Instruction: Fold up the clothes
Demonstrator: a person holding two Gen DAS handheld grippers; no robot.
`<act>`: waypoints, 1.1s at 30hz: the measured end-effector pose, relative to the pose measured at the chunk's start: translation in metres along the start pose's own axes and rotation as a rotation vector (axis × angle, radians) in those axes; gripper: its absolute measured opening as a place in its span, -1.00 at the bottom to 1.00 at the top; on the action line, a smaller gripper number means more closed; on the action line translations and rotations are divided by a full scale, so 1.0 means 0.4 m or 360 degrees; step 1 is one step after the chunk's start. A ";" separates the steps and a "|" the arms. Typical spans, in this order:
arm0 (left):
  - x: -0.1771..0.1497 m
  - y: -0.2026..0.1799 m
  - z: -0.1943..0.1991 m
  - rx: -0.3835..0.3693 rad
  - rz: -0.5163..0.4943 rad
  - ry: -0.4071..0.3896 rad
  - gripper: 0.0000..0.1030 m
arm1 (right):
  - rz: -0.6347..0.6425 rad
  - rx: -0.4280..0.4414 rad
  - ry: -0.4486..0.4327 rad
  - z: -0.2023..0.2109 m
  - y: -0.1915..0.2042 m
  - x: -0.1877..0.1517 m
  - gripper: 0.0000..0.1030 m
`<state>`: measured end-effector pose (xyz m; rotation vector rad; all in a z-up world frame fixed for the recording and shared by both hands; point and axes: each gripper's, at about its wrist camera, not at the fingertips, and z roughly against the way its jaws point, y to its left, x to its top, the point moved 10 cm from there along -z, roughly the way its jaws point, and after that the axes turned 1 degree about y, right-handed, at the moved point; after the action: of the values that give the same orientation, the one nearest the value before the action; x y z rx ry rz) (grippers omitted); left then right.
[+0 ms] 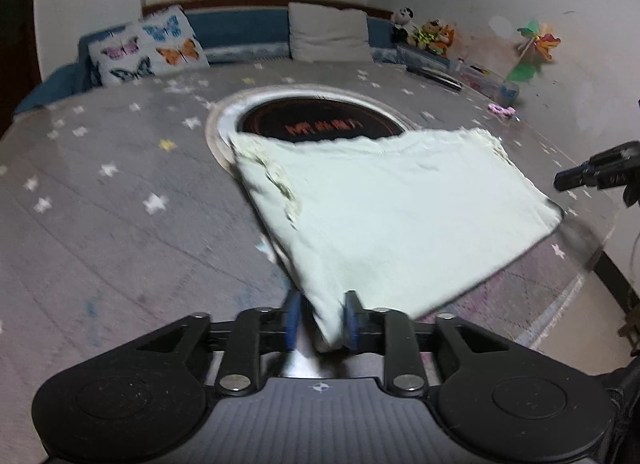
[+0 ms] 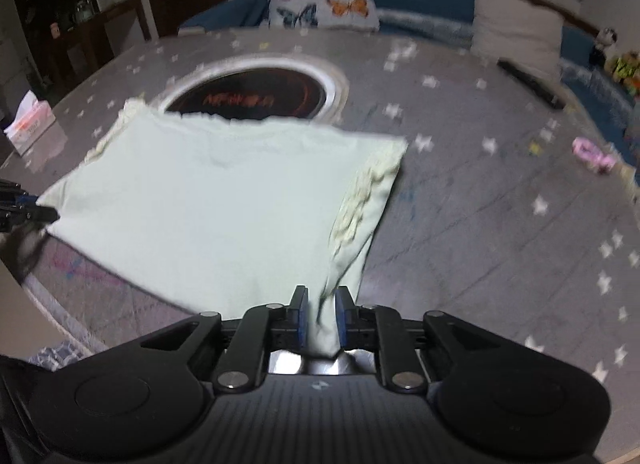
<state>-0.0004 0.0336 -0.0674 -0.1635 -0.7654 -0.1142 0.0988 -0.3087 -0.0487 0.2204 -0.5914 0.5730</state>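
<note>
Garment (image 1: 400, 204), pale green and folded, lies on the tabletop (image 1: 100, 224); left claw (image 1: 322, 318) and right claw (image 2: 322, 314) stand spread around its corners

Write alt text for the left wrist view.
A pale green garment lies folded on a grey star-patterned table, its near corner between the left gripper's open jaws. Behind it sits a round black cooktop.
</note>
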 end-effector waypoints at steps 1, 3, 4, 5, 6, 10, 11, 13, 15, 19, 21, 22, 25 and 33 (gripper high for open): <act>0.011 0.008 0.005 0.0035 0.0003 -0.0025 -0.19 | 0.0005 -0.0005 -0.0030 0.006 0.000 0.015 -0.72; 0.036 0.021 0.009 0.0082 0.0023 -0.0078 -0.19 | 0.0017 -0.0011 -0.0084 0.009 0.002 0.047 -0.68; 0.048 0.022 0.009 0.0086 0.0036 -0.0102 -0.19 | 0.0022 -0.0007 -0.0105 0.001 0.006 0.065 -0.66; 0.058 0.017 0.007 0.0068 0.0050 -0.0123 -0.19 | 0.0025 0.0002 -0.0123 -0.010 0.012 0.083 -0.65; 0.071 0.006 0.002 0.0038 0.0060 -0.0143 -0.19 | 0.0028 0.0013 -0.0139 -0.022 0.019 0.102 -0.65; 0.112 -0.063 -0.041 -0.0101 0.0071 -0.0184 -0.19 | 0.0062 0.0086 -0.0163 -0.094 0.061 0.165 -0.62; 0.121 -0.081 -0.056 -0.0136 0.0074 -0.0184 -0.19 | 0.0077 0.0102 -0.0162 -0.114 0.074 0.178 -0.62; 0.135 -0.115 -0.088 -0.0209 0.0077 -0.0171 -0.19 | 0.0106 0.0131 -0.0153 -0.152 0.101 0.198 -0.62; 0.139 -0.147 -0.122 -0.0268 0.0057 -0.0133 -0.19 | 0.0139 0.0159 -0.0143 -0.181 0.129 0.208 -0.62; 0.125 -0.176 -0.170 -0.0300 -0.0018 -0.0054 -0.19 | 0.0195 0.0203 -0.0115 -0.232 0.171 0.219 -0.62; 0.118 -0.173 -0.184 -0.0301 -0.0022 -0.0027 -0.19 | 0.0199 0.0212 -0.0103 -0.252 0.181 0.223 -0.62; 0.115 -0.170 -0.191 -0.0306 -0.0015 -0.0014 -0.19 | 0.0202 0.0213 -0.0101 -0.260 0.184 0.224 -0.62; 0.103 -0.167 -0.205 -0.0325 -0.0003 0.0021 -0.18 | 0.0220 0.0199 -0.0099 -0.284 0.190 0.229 -0.62; 0.098 -0.172 -0.202 -0.0365 -0.0004 0.0020 -0.07 | 0.0295 0.0121 -0.0146 -0.314 0.198 0.248 -0.62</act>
<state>0.0713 -0.0508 -0.0901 -0.3793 -0.7392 -0.2051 0.1796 -0.1549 -0.0903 0.2661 -0.6839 0.7686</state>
